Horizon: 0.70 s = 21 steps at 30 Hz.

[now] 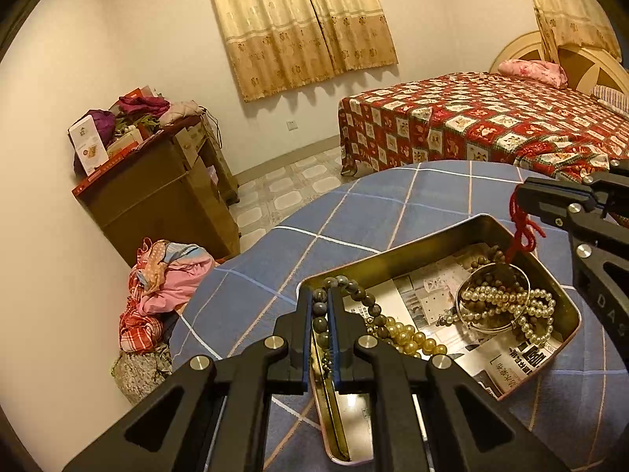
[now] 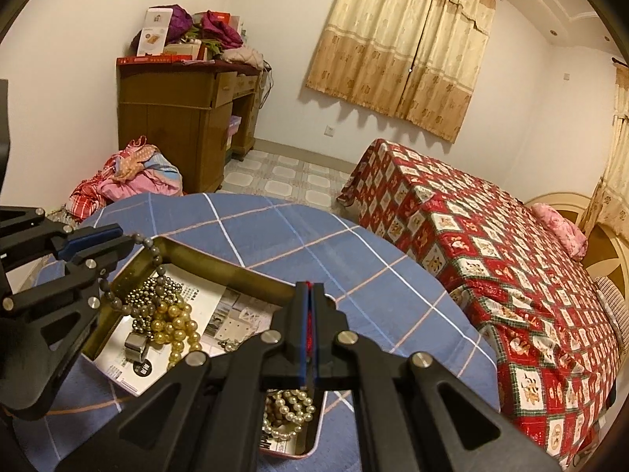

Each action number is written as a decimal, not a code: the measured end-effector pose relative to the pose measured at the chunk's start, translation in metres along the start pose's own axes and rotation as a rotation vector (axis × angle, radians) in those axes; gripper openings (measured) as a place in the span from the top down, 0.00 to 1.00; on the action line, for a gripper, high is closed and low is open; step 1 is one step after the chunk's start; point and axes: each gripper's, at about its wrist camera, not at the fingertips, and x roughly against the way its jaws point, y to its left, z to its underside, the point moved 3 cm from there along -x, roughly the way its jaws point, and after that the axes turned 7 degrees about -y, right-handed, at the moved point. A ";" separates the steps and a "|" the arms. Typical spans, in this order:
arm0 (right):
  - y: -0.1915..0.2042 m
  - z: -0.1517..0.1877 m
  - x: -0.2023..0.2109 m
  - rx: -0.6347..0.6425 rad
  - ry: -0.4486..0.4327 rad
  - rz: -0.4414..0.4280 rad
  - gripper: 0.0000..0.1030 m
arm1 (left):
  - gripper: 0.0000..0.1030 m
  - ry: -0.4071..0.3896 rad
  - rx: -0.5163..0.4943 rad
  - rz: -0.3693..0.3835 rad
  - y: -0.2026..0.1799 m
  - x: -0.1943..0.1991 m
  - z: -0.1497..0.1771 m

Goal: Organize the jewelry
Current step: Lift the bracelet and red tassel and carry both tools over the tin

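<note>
Pinching grey beads [image 1: 320, 306], left gripper [image 1: 321, 295]; right gripper [image 2: 309, 295] clamps red cord [image 1: 525, 232] — above pearl-filled tin [image 1: 412, 242].

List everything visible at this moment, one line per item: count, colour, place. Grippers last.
tin box: one, brass-coloured inside, on the table, lined with printed paper
grey bead strand: one, grey, trailing from the box's left end up into the left gripper
gold pearl strand: one, gold, in the box's left part
white pearl strand: one, white, in the box's right part
metal bangle: one, silver, around the white pearls
red cord: one, red, hanging from the right gripper into the box
tablecloth: one, blue check, over the table
bed: one, red patterned cover, beyond the table
wooden desk: one, brown, by the wall
left gripper: shut on the grey bead strand
right gripper: shut on the red cord
</note>
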 end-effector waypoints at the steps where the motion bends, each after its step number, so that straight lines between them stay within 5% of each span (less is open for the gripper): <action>1: 0.001 0.001 -0.002 0.002 0.005 -0.001 0.98 | 0.94 0.002 -0.001 0.001 -0.001 -0.001 0.001; 21: 0.003 0.012 -0.023 -0.005 0.063 -0.003 0.98 | 0.94 0.045 -0.006 0.017 -0.006 -0.017 0.009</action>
